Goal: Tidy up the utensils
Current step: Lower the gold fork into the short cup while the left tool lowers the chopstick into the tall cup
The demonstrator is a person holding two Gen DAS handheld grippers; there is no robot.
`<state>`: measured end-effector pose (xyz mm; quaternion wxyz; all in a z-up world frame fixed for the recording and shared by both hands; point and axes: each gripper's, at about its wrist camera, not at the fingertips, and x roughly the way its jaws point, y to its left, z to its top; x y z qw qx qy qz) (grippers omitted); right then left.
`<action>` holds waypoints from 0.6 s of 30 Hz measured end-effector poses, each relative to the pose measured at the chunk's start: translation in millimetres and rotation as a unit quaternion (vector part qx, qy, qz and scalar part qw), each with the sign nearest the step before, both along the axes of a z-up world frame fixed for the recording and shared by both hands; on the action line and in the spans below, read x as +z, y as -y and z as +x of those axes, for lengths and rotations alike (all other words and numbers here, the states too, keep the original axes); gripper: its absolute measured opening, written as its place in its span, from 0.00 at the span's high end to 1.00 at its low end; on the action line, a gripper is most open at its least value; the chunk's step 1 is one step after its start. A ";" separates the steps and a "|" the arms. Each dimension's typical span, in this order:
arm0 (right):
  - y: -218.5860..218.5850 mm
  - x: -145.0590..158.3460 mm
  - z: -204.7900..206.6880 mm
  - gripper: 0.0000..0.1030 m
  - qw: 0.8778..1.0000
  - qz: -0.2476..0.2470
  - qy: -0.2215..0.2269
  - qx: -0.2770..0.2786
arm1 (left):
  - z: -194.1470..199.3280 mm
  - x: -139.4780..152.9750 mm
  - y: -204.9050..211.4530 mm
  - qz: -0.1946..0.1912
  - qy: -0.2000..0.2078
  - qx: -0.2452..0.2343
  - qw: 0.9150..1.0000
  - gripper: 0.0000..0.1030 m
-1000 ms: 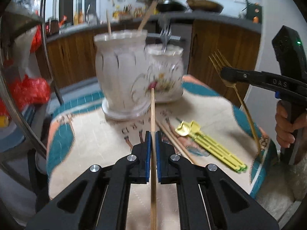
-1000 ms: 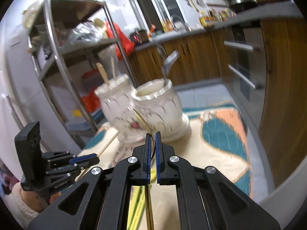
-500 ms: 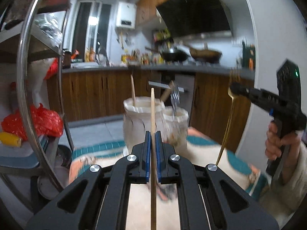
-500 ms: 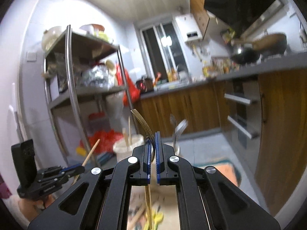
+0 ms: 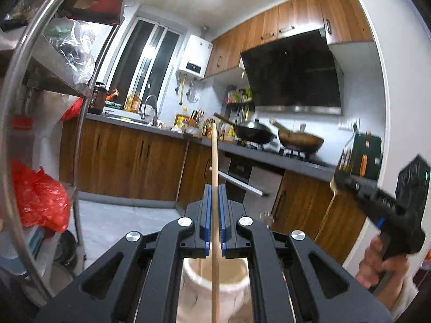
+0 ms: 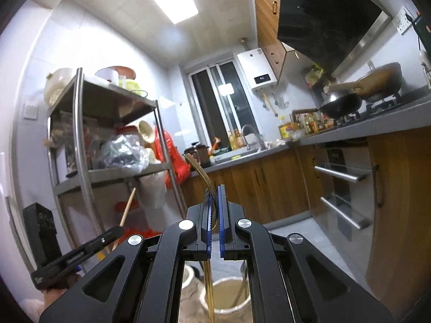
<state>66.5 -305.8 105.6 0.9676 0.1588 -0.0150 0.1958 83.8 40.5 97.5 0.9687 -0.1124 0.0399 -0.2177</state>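
Note:
My left gripper (image 5: 214,193) is shut on a wooden chopstick (image 5: 214,161) held upright, its lower end over the open mouth of a white ceramic jar (image 5: 215,282) directly below. My right gripper (image 6: 214,196) is shut on a gold fork (image 6: 202,173), tines up, its handle hanging down over the smaller white jar (image 6: 229,296). The taller jar's rim (image 6: 188,277) shows beside it. The right gripper shows at right in the left wrist view (image 5: 339,180); the left gripper shows at lower left in the right wrist view (image 6: 118,230).
A steel shelf rack (image 6: 80,145) with bags stands to the left. Wooden kitchen cabinets (image 5: 129,161) and a counter with woks (image 5: 299,140) lie behind. The oven handle (image 5: 237,181) is ahead.
Both grippers rose and tilted upward, bringing chopstick and fork upright above the jars. The table and yellow utensil dropped out of view.

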 end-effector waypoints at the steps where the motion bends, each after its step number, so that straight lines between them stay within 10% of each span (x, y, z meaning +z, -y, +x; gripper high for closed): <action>1: 1.1 -1.2 2.5 0.95 1.000 0.005 0.001 -0.001 | 8.1 1.0 2.1 -0.008 0.003 0.001 1.000 0.95; 18: 26.9 -10.9 35.4 0.95 0.998 0.068 0.000 -0.007 | 68.6 -25.4 32.6 0.005 -0.002 0.033 0.999 0.95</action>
